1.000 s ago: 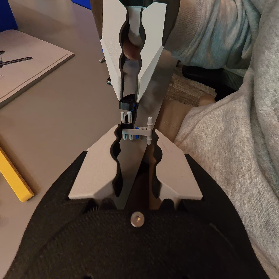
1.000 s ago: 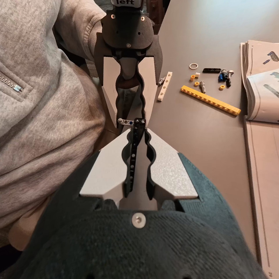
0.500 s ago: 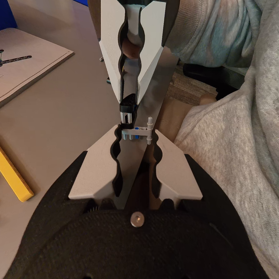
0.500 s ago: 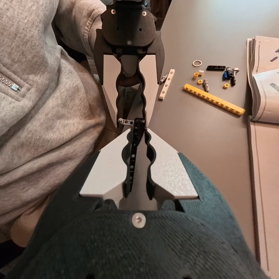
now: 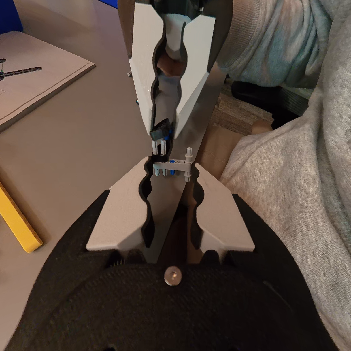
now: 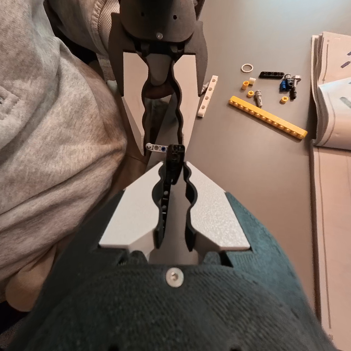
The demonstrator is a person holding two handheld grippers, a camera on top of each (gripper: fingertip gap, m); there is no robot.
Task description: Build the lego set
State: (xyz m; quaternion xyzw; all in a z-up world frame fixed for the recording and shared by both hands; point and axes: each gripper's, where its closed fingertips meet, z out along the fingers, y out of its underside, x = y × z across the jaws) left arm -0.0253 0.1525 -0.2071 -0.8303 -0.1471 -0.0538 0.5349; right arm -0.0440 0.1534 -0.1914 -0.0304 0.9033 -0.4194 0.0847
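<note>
Two grippers meet tip to tip over a smooth grey table (image 6: 247,171). The left gripper (image 5: 171,163) clamps a short grey beam (image 5: 175,164) bristling with ribbed pins. The right gripper (image 6: 173,164) pinches a long, holed black beam (image 6: 171,171), its end touching the pins.

Grey pinned liftarm (image 5: 171,165), black beam (image 6: 171,171) touching

Ahead and right of our right gripper (image 6: 173,163) lies the grey table (image 6: 247,171). On it we see a yellow beam (image 6: 267,118), a white beam (image 6: 207,96), a ring (image 6: 247,67), a black link (image 6: 271,74), yellow bushes (image 6: 250,93), pins (image 6: 288,85) and booklets (image 6: 334,95) farther right.
</note>
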